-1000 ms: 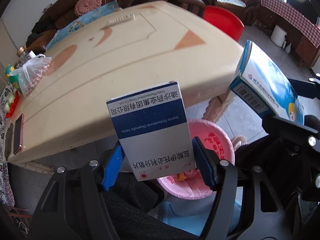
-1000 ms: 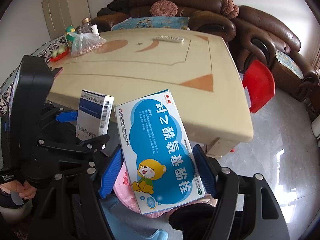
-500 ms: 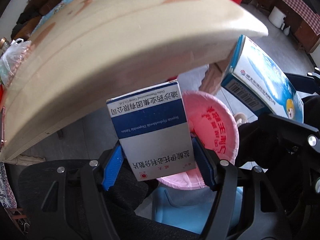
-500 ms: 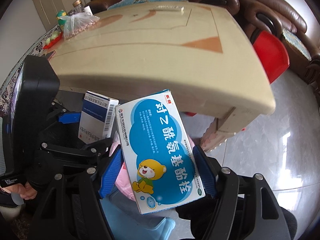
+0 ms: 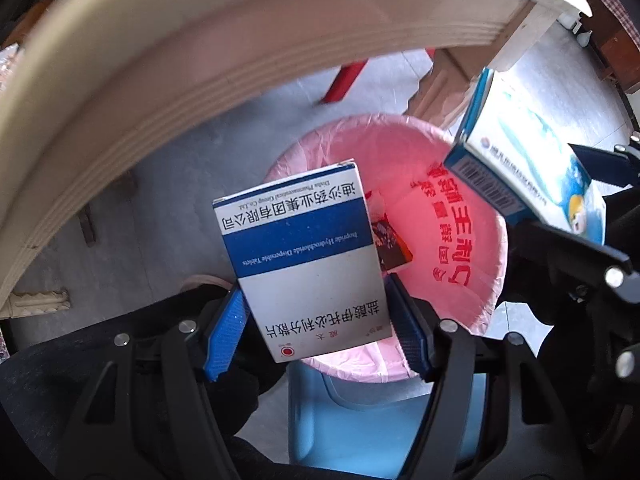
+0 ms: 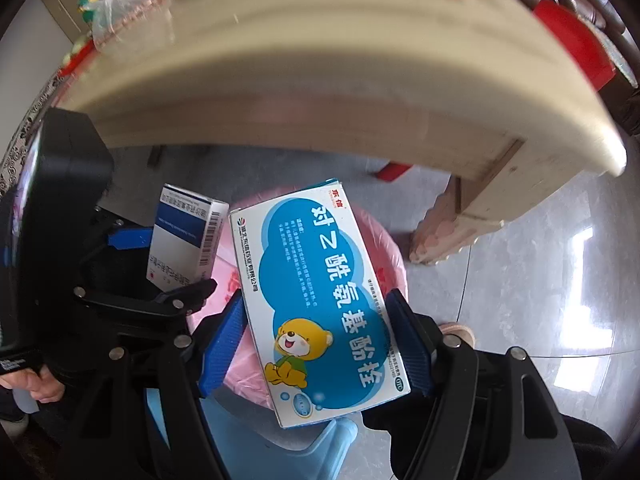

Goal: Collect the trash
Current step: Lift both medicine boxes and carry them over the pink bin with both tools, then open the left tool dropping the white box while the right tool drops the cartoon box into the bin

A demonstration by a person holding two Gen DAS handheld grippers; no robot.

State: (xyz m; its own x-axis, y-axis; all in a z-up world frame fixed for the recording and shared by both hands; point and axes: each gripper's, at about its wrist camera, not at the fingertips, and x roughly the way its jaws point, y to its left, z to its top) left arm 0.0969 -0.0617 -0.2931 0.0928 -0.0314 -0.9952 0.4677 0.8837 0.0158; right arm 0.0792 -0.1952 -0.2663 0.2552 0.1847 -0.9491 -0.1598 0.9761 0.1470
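Note:
My left gripper is shut on a blue and white medicine box, held over the near rim of a blue trash bin with a pink liner. Some trash lies inside the bin. My right gripper is shut on a larger blue cartoon-bear medicine box, also above the pink-lined bin. The bear box shows at the right of the left wrist view. The blue and white box shows at the left of the right wrist view.
The cream table's edge arches overhead in both views, with its carved leg just beyond the bin. A red stool stands past the table's far corner. A bag of items lies on the table. Grey tile floor lies to the right.
Both grippers have dropped from table height to below the table edge, carrying their boxes down over the pink-lined bin. The bin now fills much more of both views.

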